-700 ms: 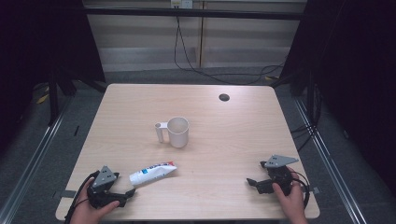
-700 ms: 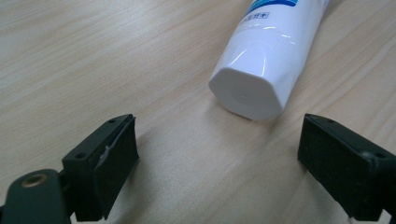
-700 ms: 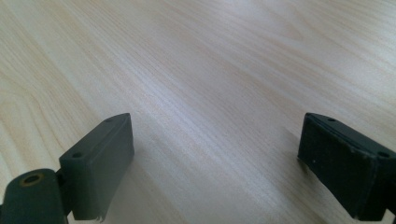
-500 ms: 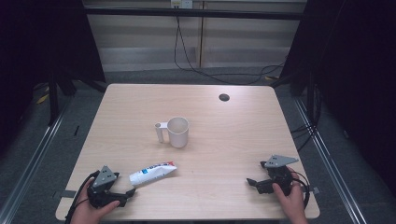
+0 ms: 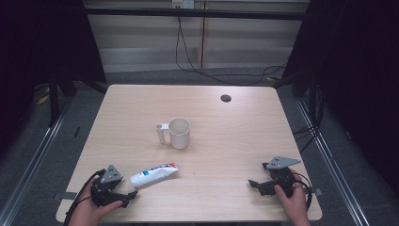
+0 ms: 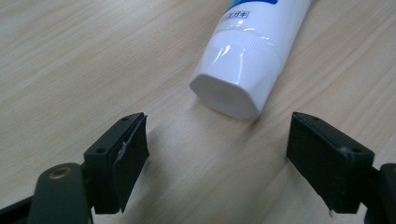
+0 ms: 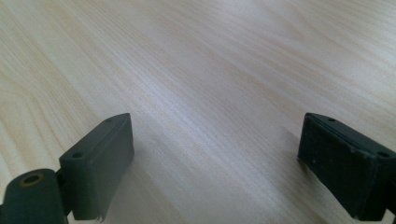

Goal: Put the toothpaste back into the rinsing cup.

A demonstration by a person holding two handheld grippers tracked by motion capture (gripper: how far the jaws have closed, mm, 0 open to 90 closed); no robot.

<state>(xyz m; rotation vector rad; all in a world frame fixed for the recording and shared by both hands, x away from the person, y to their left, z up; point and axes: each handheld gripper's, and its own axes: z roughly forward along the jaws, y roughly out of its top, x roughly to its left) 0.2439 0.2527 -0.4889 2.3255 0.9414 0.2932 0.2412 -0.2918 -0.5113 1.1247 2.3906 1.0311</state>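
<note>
A white toothpaste tube (image 5: 154, 174) with blue and red print lies flat on the wooden table (image 5: 235, 141) near its front left. Its white cap (image 6: 233, 88) points toward my left gripper (image 5: 132, 194), which rests on the table just short of it. In the left gripper view the jaws stand wide open, the cap lying a little beyond them and untouched. A white mug (image 5: 178, 133) stands upright in the table's middle, handle to the left. My right gripper (image 5: 252, 183) rests at the front right, open over bare wood (image 7: 210, 93).
A small dark round hole (image 5: 226, 98) sits near the table's far edge. Black cables hang behind the table. Metal rails run along the floor on both sides. A person's hands hold both grippers at the front edge.
</note>
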